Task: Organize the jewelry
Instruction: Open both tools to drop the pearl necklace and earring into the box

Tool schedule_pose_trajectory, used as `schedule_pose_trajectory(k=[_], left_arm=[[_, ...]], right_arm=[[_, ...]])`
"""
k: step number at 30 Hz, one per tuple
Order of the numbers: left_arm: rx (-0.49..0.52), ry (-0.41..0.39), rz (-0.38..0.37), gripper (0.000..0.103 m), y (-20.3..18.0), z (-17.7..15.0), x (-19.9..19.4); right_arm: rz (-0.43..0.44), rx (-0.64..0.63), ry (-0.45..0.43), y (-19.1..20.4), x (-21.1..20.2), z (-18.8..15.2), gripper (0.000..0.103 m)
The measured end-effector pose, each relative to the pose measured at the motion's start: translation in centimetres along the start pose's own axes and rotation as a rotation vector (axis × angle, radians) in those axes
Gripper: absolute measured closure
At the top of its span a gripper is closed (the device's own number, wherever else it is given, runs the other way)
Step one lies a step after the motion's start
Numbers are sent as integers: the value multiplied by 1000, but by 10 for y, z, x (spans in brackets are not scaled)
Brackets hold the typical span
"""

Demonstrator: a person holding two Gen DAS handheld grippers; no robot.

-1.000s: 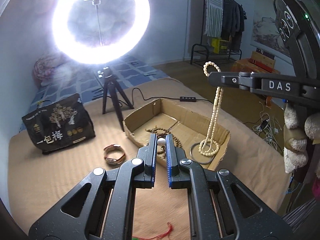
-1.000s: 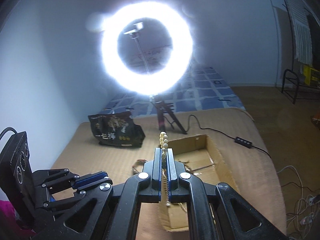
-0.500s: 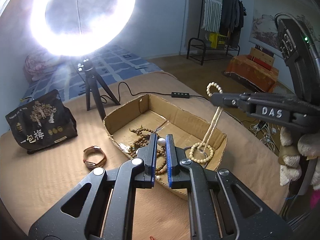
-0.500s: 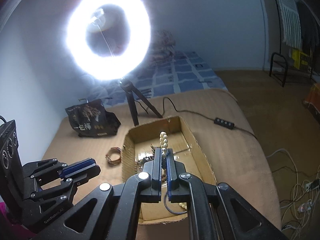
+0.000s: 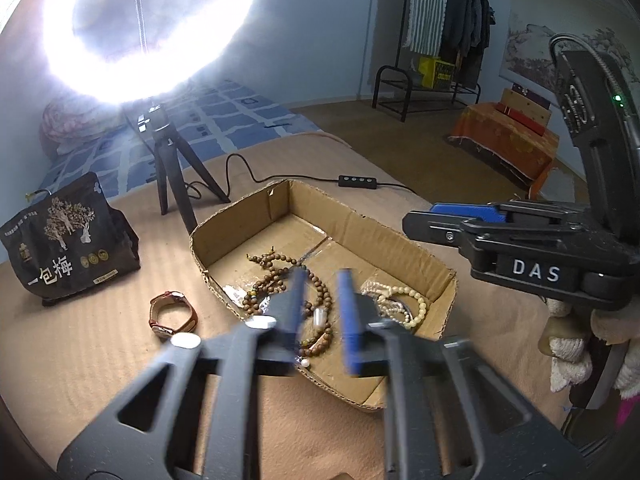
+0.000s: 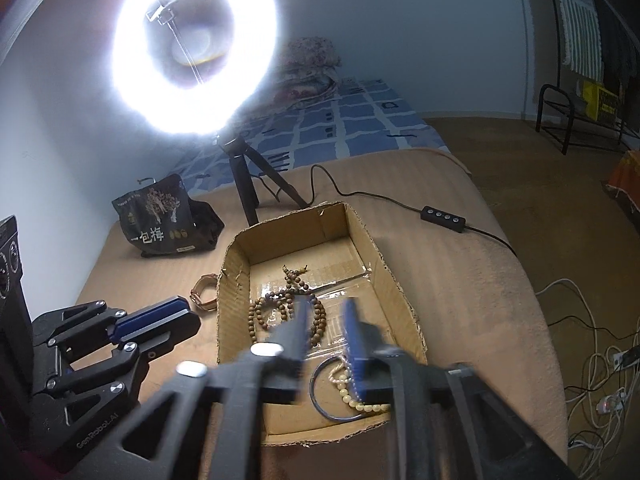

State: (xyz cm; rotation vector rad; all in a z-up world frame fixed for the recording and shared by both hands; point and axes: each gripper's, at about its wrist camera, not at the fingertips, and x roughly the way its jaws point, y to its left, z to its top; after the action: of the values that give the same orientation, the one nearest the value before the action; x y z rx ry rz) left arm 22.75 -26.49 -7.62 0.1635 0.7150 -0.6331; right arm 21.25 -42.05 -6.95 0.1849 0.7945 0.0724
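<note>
A shallow cardboard box (image 5: 404,240) is set on the tan-covered bed (image 5: 80,360), and it is used as the collecting tray for the jewelry. The left hand-held gripper (image 5: 322,308) is held over the near end of the box, tilted downward, and its jaws have just been opening: they are seen spread, with nothing pinched between the blue pads. Beneath them a tangle of brown wooden beads (image 5: 316,292) lies on the box floor, with a small white pearl (image 5: 306,363) at its near edge, so a release into the box is judged to be the reason for the low, angled pose.

The right hand-held gripper (image 6: 326,336) is held likewise above the box (image 6: 392,280), and its jaws too have just been opening; they stand apart and grip nothing. The cream bead necklace (image 6: 360,396) is coiled on the box floor just below them, lying across a dark bangle (image 6: 320,396), apparently let fall there. The brown beads (image 6: 280,312) are spread further into the box.

A brown-strapped watch (image 5: 173,315) is left on the bed just outside the box's left wall, so the sorting is judged unfinished. A black snack bag (image 5: 68,240) and the tripod of a ring light (image 5: 172,176) stand behind, well apart from the box; the glare is thrown over the work so that the small pieces can be seen.
</note>
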Motion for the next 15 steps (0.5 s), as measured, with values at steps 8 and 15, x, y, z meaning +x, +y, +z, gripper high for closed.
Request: schedule_pose_trajectory(k=[8,15], left_arm=[[-7,-20,25,49,6,-4,-6],[-7,-47,51,32,14,-8,-17]], right_arm=[[-62,19,-19,-2,-4,0,35],[-94,45,-38,-5,-9,2,13]])
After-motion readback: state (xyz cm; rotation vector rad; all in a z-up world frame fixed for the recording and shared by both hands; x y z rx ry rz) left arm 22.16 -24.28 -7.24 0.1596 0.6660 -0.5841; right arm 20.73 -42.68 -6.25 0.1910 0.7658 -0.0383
